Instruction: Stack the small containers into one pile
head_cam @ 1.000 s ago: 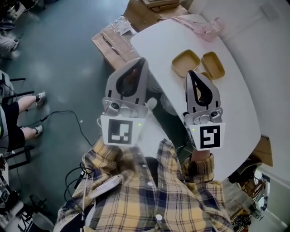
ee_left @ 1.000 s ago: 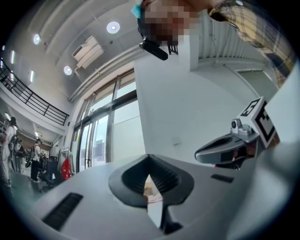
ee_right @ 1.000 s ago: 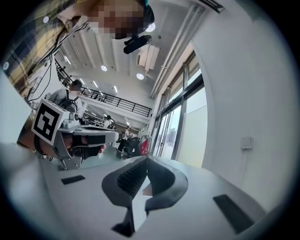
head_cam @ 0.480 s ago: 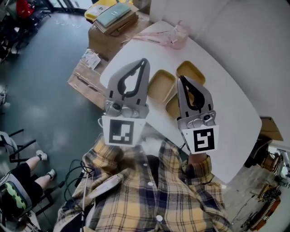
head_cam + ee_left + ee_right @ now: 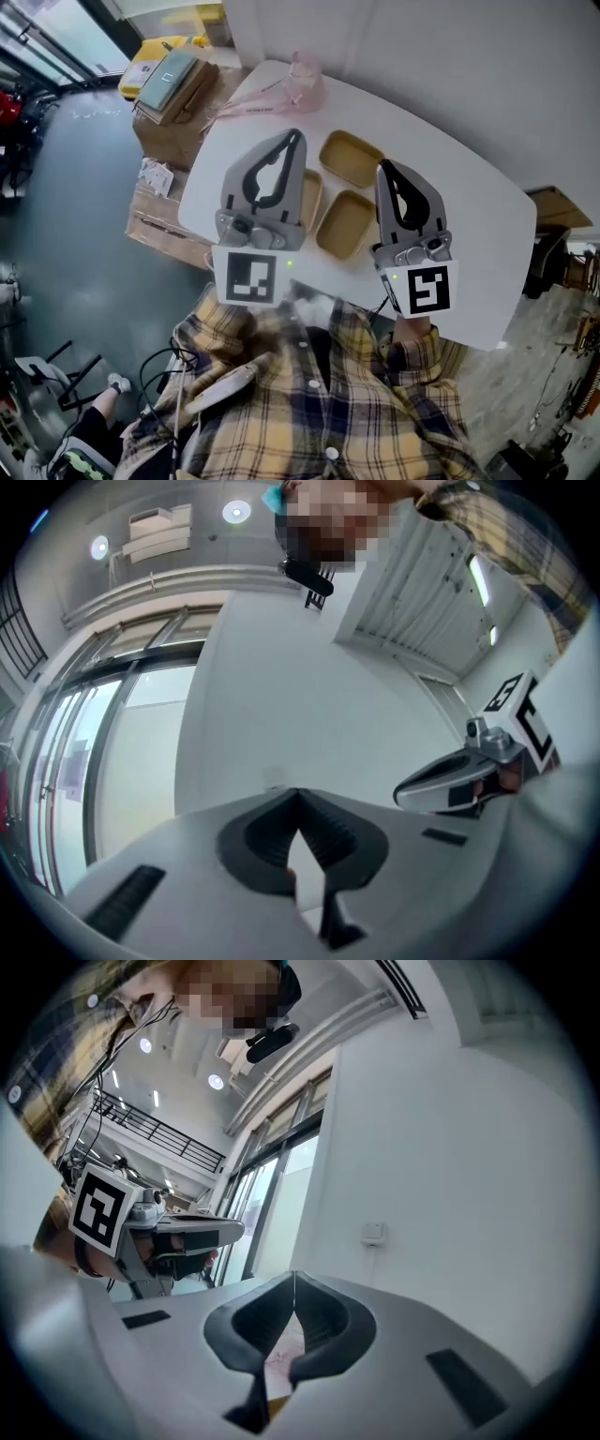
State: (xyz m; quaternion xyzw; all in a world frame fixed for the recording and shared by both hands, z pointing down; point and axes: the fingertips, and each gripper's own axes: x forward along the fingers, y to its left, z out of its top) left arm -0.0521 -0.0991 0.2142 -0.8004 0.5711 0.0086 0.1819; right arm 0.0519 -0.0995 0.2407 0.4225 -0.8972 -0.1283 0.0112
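1. Containers [image 5: 350,157]: we count three tan ones on the white counter [image 5: 469,202], side by side and none nested. The third [image 5: 310,195] is partly behind the left claw [image 5: 296,137], so it is probably of the same kind.
2. Both claws, the left and the right claw [image 5: 383,169], are pressed together and empty, over the containers.
3. We judge stacking not yet begun. Next, one claw must spread and take a rim.
4. No brand is legible; the marker cubes [image 5: 250,277] bear only black-and-white squares.
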